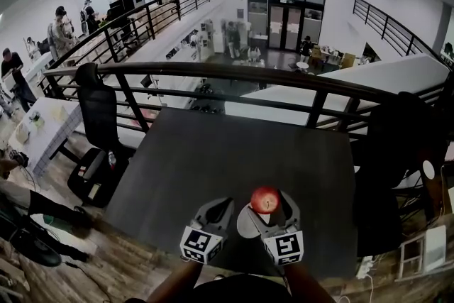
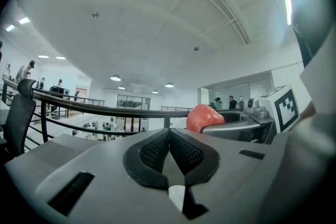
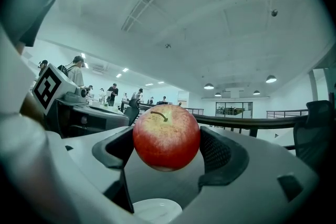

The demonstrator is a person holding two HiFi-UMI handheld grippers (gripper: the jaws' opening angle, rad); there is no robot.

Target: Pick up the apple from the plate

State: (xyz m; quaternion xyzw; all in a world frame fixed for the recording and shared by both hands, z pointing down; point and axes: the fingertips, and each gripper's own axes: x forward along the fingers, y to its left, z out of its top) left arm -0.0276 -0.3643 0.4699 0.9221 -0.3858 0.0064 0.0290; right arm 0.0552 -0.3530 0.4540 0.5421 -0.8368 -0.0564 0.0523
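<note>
A red apple [image 1: 266,200] with a yellow-speckled top and short stem [image 3: 166,137] hangs just above the dark table, and my right gripper [image 1: 269,205] [image 3: 167,147] is shut on its sides. Below it, close to the gripper body, shows part of a white plate [image 3: 157,210] [image 1: 245,223]; the apple is off it. My left gripper [image 1: 224,206] [image 2: 169,150] stands just left of the right one, shut with nothing between its black pads. In the left gripper view the apple [image 2: 203,117] shows at the right, beside the right gripper's marker cube [image 2: 284,106].
The dark grey table [image 1: 213,160] reaches to a black railing [image 1: 234,71] along a balcony edge. A black office chair [image 1: 96,117] stands at the table's left, another dark chair [image 1: 397,152] at its right. People stand far off at the left.
</note>
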